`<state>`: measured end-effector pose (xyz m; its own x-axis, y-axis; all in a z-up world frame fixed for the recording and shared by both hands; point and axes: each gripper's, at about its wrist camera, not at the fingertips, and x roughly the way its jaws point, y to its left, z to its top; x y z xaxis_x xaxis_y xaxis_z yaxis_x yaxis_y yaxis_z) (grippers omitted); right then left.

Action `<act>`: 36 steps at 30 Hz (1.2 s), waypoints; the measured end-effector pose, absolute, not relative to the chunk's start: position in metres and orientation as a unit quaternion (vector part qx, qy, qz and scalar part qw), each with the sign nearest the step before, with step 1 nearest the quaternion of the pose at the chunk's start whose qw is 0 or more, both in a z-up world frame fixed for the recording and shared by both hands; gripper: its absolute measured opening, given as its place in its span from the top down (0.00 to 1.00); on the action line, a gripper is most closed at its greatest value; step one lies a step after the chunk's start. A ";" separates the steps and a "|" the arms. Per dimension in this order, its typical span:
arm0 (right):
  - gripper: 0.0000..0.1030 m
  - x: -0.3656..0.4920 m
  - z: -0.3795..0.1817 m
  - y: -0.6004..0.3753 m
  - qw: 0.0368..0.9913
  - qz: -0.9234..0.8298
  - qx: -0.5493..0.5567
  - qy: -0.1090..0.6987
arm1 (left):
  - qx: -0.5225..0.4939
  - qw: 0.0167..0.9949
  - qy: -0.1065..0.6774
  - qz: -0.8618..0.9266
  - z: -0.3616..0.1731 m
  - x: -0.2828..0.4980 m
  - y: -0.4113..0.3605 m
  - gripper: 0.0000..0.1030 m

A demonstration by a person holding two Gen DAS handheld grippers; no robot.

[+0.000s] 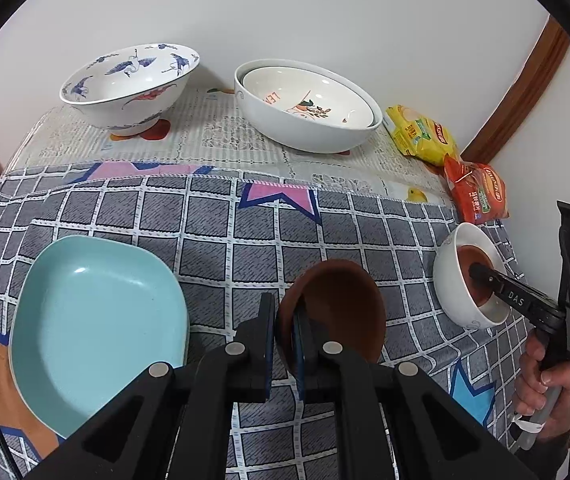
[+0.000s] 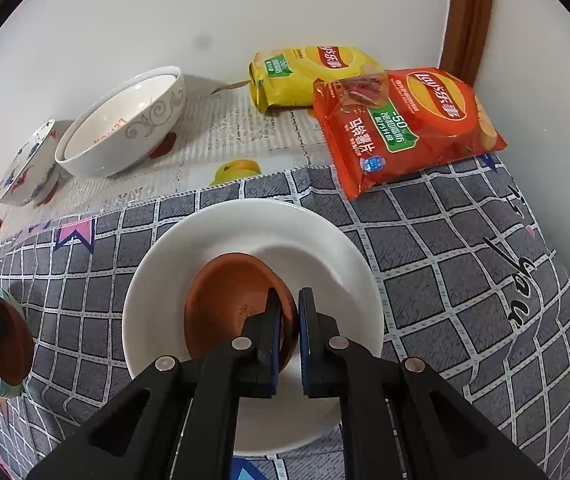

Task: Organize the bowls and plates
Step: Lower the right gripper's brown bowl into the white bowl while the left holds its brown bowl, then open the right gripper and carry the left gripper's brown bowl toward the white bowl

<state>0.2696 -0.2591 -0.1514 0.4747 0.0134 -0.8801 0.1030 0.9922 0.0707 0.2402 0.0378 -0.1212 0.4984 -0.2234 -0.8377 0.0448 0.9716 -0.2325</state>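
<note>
Two big bowls (image 1: 305,108) already sit nested at the back of the table (image 1: 221,216). The left tool (image 1: 283,344) is clamped on a brown dish's (image 1: 335,312) rim, held up beside the blue plate (image 1: 97,324). The right tool (image 2: 289,336) pinches another brown dish (image 2: 229,304) inside the white bowl (image 2: 253,240). The crane bowl (image 1: 129,84) stands alone; I'd say about halfway.

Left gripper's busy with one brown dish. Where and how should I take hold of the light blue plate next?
Grip the light blue plate by its raised rim on the near edge, coming in low from the front with one finger inside and one under the lip. It lies flat on the checked cloth, so only the upturned rim offers purchase.
</note>
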 end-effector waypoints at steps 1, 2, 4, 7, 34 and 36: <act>0.92 0.271 -0.152 -0.258 0.856 -0.027 0.053 0.514 | -0.090 0.860 0.495 -0.079 -0.122 0.241 0.037 0.92; 0.92 0.272 -0.153 -0.257 0.853 -0.028 0.045 0.519 | -0.090 0.860 0.496 -0.080 -0.122 0.241 0.037 0.92; 0.92 0.274 -0.155 -0.256 0.851 -0.028 0.040 0.523 | -0.090 0.859 0.497 -0.082 -0.123 0.242 0.036 0.92; 0.92 0.276 -0.156 -0.253 0.849 -0.028 0.023 0.527 | -0.091 0.858 0.498 -0.083 -0.124 0.242 0.037 0.92; 0.75 0.259 -0.138 -0.245 0.858 -0.018 -0.048 0.511 | -0.081 0.863 0.494 -0.074 -0.105 0.220 0.034 0.92; 0.75 0.248 -0.125 -0.250 0.867 -0.010 -0.027 0.498 | -0.079 0.863 0.494 -0.077 -0.102 0.218 0.030 0.92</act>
<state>0.2481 -0.2500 -0.1247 0.5032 -0.0429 -0.8631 -0.0100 0.9984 -0.0555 0.2177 0.0296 -0.1019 0.5005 -0.2116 -0.8395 0.0547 0.9755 -0.2132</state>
